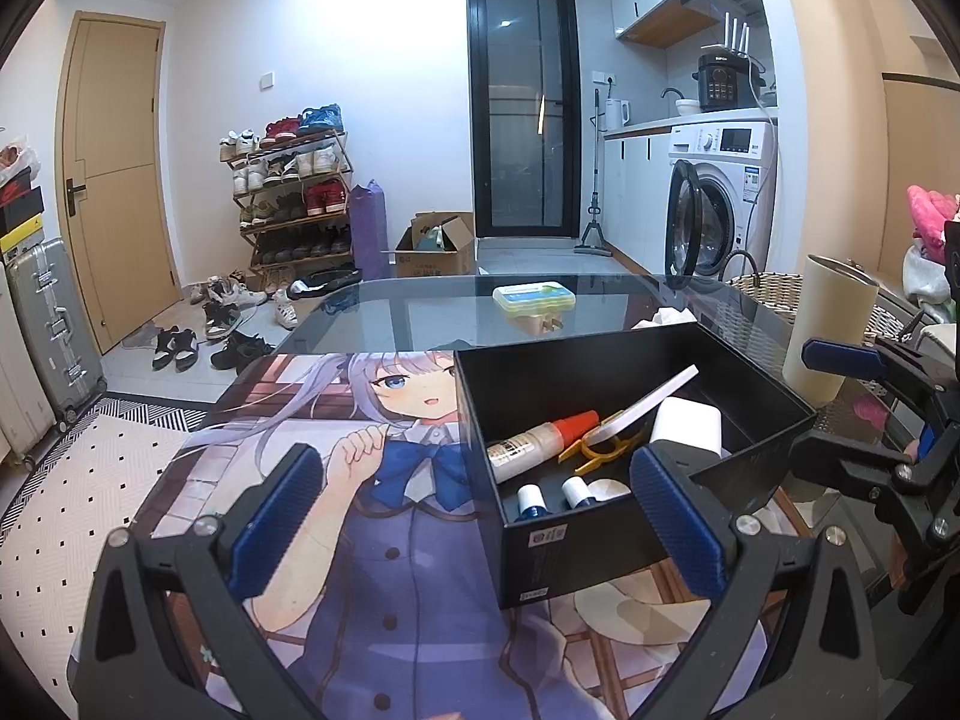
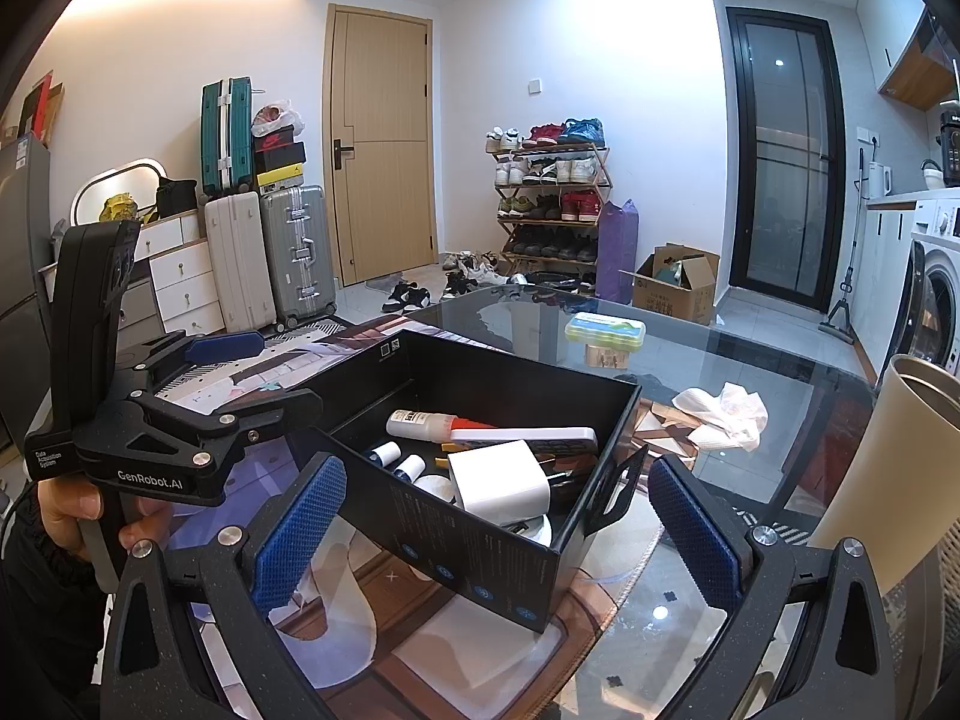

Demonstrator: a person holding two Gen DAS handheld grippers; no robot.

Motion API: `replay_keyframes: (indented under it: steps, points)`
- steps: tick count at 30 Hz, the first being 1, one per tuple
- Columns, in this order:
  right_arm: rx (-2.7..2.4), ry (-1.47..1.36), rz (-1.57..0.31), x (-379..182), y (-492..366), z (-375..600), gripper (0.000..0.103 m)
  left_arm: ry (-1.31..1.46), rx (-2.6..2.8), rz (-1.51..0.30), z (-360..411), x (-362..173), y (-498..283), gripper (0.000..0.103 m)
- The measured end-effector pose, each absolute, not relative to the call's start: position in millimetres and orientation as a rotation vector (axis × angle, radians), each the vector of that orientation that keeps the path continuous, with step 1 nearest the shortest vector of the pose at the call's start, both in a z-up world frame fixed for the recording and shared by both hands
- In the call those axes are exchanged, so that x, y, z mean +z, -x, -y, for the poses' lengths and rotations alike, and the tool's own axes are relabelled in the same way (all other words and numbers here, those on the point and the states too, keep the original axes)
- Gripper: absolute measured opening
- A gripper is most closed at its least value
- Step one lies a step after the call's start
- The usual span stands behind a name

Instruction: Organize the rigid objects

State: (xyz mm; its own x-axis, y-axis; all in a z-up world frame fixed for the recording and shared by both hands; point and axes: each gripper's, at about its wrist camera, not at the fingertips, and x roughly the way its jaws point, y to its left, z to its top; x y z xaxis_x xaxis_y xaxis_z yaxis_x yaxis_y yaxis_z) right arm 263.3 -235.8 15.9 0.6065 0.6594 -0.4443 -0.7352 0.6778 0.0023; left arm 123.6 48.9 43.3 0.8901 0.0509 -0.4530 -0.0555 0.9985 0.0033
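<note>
The black box (image 2: 480, 516) is seen on the printed mat (image 1: 384, 570) at the near edge of the glass bench (image 1: 432, 312), holding a glue bottle (image 1: 540, 441), a white charger (image 2: 498, 477) and two small blue-capped bottles (image 1: 531, 501). Both the left tongs (image 1: 474, 516) and the right tongs (image 2: 498, 528) are spread wide, nothing being gripped. A beige tumbler (image 2: 888, 450) is stood just right of the box; a crumpled tissue (image 2: 723, 408) and a green case (image 2: 605, 327) lie beyond it.
</note>
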Motion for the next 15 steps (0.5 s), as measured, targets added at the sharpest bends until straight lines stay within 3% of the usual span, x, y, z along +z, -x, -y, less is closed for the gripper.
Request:
replay_keyframes:
  steps: [15]
  points:
    - [0.812, 0.188, -0.435, 16.1, -263.4, 235.8, 0.102, 0.009, 0.055, -0.471, -48.7, 43.7, -123.9, 0.103]
